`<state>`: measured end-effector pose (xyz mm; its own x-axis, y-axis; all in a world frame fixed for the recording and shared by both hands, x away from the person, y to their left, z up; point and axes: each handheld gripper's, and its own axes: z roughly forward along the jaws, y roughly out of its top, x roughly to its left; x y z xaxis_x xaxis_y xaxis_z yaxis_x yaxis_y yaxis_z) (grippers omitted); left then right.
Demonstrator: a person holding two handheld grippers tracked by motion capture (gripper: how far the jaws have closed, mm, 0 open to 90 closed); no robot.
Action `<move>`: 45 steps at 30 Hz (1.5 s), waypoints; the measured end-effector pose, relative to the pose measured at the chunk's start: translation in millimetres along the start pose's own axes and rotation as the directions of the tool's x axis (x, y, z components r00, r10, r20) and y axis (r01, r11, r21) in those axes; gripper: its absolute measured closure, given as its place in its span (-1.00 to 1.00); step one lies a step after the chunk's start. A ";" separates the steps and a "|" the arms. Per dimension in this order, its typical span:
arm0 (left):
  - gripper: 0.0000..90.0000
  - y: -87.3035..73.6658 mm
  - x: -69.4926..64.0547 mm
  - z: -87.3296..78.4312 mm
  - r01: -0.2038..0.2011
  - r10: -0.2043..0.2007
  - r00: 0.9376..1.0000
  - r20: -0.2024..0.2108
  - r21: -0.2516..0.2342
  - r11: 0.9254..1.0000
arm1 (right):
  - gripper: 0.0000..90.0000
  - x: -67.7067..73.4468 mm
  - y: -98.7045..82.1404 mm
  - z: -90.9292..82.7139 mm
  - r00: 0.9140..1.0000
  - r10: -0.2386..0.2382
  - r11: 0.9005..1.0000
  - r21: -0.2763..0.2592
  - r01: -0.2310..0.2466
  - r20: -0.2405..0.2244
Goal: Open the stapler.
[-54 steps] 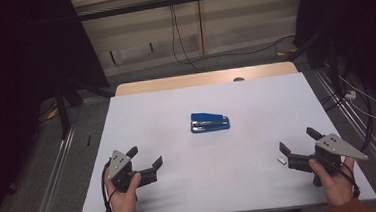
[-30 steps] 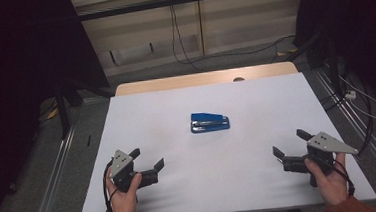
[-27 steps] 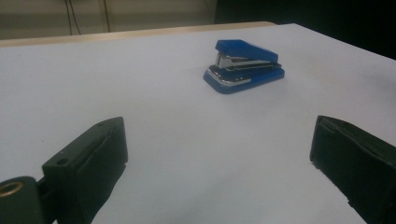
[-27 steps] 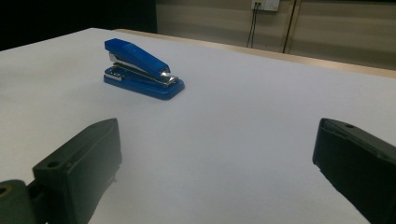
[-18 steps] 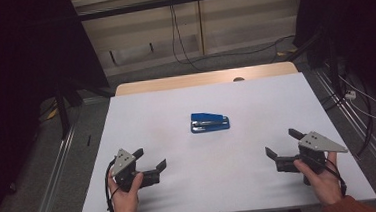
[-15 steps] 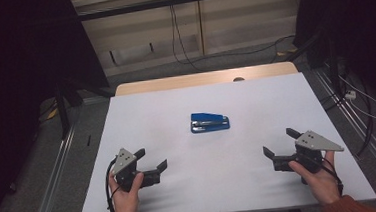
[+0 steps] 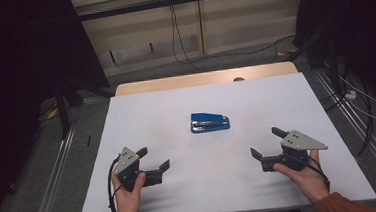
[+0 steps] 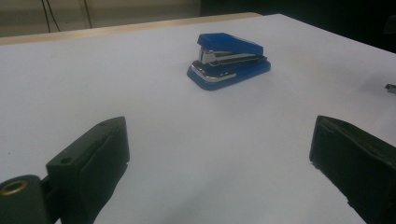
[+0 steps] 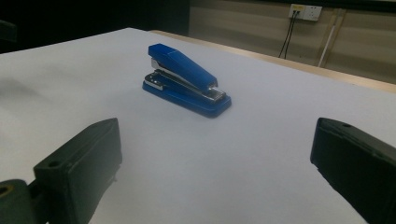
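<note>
A blue stapler (image 7: 210, 122) lies flat in the middle of the white table (image 7: 175, 102), its metal mouth seen in the left gripper view (image 8: 229, 59) and in the right gripper view (image 9: 187, 80). My left gripper (image 7: 154, 158) rests near the front left of the table, open and holding nothing. At the front right my right gripper (image 7: 266, 143) is held just above the surface, jaws wide open and turned toward the stapler. Both are well short of the stapler, with bare table between their jaws.
The table's far wooden edge (image 7: 199, 79) runs behind the stapler. Cables (image 7: 356, 99) lie on the floor to the right, and metal rails (image 7: 55, 165) run along the left side. Dark panels stand at both sides.
My right gripper has moved left and slightly forward, toward the stapler, staying open. The left gripper has barely shifted. The stapler has not moved.
</note>
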<state>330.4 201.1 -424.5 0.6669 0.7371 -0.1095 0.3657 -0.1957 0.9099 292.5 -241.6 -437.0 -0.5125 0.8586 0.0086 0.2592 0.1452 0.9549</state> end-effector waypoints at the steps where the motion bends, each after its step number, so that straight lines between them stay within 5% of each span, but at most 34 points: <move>1: -0.89 0.2 0.0 0.4 0.000 0.000 1.000 0.000 -0.001 1.000 | -0.96 0.7 0.4 1.1 1.000 0.002 1.000 0.004 -0.002 -0.004; 18: -0.89 2.7 -2.3 25.4 -0.031 0.030 0.999 0.045 0.033 0.999 | -0.86 15.3 10.7 30.3 0.997 0.025 1.000 0.003 -0.024 -0.078; 23: -0.88 6.3 -5.7 30.9 -0.065 0.063 0.997 0.048 0.023 0.998 | -0.81 19.1 14.3 38.9 0.996 0.015 1.000 -0.004 -0.015 -0.086; 26: -0.87 9.9 -11.5 35.9 -0.125 0.125 0.992 0.009 0.018 0.992 | -0.80 21.1 15.7 44.9 0.995 0.015 1.000 -0.001 -0.015 -0.095; 31: -0.85 14.6 -10.6 47.8 -0.062 0.061 0.997 0.054 0.020 0.998 | -0.79 23.2 18.7 51.4 0.994 0.028 1.000 0.000 -0.028 -0.104; 36: -0.85 22.3 -10.2 57.2 -0.101 0.101 0.994 0.036 0.012 0.995 | -0.79 24.4 21.8 59.3 0.993 0.018 1.000 0.008 -0.017 -0.115; 45: -0.85 27.2 -6.2 76.5 -0.083 0.081 0.995 0.051 0.026 0.996 | -0.77 30.1 25.7 75.9 0.992 -0.002 1.000 0.016 0.004 -0.130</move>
<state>385.9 141.8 -429.7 0.7265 0.6849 -0.0554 0.3260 -0.2726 0.9052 345.9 -174.7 -434.7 -0.6149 0.7873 0.0455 0.2705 0.1564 0.9499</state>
